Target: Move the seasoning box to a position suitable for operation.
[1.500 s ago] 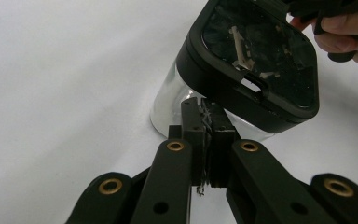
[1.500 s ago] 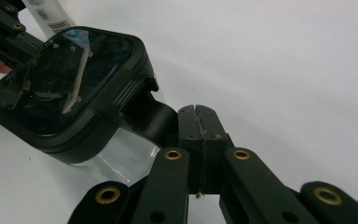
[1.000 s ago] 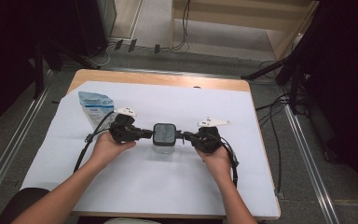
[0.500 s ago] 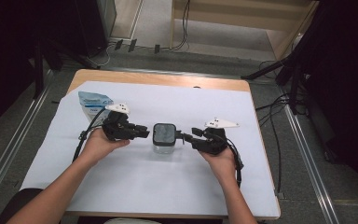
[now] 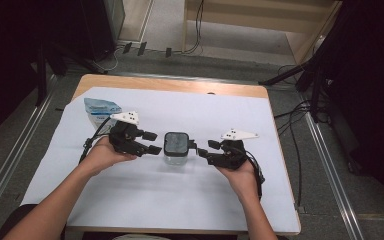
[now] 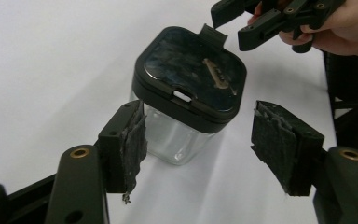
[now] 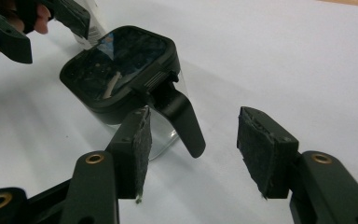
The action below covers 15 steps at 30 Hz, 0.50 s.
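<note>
Upright jar [image 5: 176, 149], its lid tab toward the right gripper [image 5: 203, 148]

jar [image 5: 176, 149]: on the sheet [image 5: 230, 120], about mid-desk
left gripper [image 5: 152, 142]: just left of the jar, apart from it
right gripper [image 5: 204, 147]: just right of the jar, beside its lever [image 7: 181, 116]
packet [image 5: 100, 109]: near the desk's [image 5: 180, 85] far left corner, behind the left gripper

There was one clear jar [image 5: 175, 156] with one black lid [image 5: 176, 143], one blue packet [image 5: 101, 108], one white cloth [image 5: 220, 120], and two grippers.
</note>
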### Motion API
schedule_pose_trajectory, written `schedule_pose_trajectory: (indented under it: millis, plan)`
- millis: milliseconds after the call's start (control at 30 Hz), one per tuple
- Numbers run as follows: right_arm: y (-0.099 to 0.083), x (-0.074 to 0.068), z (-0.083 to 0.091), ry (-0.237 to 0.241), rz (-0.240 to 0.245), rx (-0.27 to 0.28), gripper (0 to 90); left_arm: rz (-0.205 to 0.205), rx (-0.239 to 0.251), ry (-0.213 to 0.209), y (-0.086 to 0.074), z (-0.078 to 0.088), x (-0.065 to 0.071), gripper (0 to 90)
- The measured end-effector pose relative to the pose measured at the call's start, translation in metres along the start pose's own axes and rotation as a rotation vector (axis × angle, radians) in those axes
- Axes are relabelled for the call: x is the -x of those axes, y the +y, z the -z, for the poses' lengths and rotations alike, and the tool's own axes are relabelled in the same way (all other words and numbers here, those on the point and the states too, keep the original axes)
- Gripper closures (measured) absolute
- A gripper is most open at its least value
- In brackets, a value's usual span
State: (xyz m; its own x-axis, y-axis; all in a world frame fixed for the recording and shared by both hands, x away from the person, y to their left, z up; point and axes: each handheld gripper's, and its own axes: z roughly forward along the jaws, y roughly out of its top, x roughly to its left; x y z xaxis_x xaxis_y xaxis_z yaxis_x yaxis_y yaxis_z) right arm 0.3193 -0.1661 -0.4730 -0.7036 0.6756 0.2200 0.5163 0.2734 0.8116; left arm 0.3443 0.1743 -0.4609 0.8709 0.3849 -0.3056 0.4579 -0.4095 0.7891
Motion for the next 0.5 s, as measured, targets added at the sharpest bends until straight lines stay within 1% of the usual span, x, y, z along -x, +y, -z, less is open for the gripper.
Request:
schedule_pose_trajectory:
  millis: [67,100,133,167,200,233,267,300,333,367,433,500]
  plan:
    - [-0.001,0.0,0.002,0.021,-0.01,0.001,47.2,-0.007,0.004,-0.012,0.001,0.0,-0.001,32.2]
    - [-0.001,0.0,0.002,0.021,-0.01,0.001,47.2,-0.007,0.004,-0.012,0.001,0.0,-0.001,29.7]
    - [0.0,0.0,0.002,0.032,-0.012,-0.005,47.2,-0.004,0.004,-0.023,0.003,0.0,-0.002,29.7]
    - [0.0,0.0,0.002,0.04,-0.012,-0.009,47.2,-0.014,0.009,-0.056,0.005,0.001,-0.003,25.0]
    - [0.0,0.0,0.002,0.04,-0.009,-0.009,47.2,-0.019,0.006,-0.06,0.008,0.0,-0.004,22.4]
    - [0.001,-0.001,0.001,0.041,-0.01,-0.011,47.4,-0.015,-0.004,-0.061,0.01,-0.001,-0.004,21.5]
    - [0.001,0.0,0.0,0.044,-0.009,-0.014,47.4,-0.021,-0.01,-0.065,0.01,-0.002,-0.006,20.8]
    - [0.002,0.0,0.0,0.047,-0.012,-0.016,47.2,-0.017,-0.029,-0.068,0.012,-0.003,-0.007,20.0]
    - [0.002,0.0,0.0,0.047,-0.012,-0.016,47.2,-0.017,-0.029,-0.068,0.012,-0.003,-0.007,19.7]
    - [0.002,0.0,-0.003,0.053,-0.015,-0.022,46.1,-0.023,-0.056,-0.063,0.013,-0.006,-0.009,18.9]
    - [0.002,0.0,-0.004,0.053,-0.01,-0.03,45.5,-0.026,-0.068,-0.075,0.015,-0.009,-0.011,18.5]
    - [0.002,0.0,-0.006,0.052,-0.003,-0.033,45.2,-0.046,-0.077,-0.066,0.016,-0.01,-0.011,18.1]
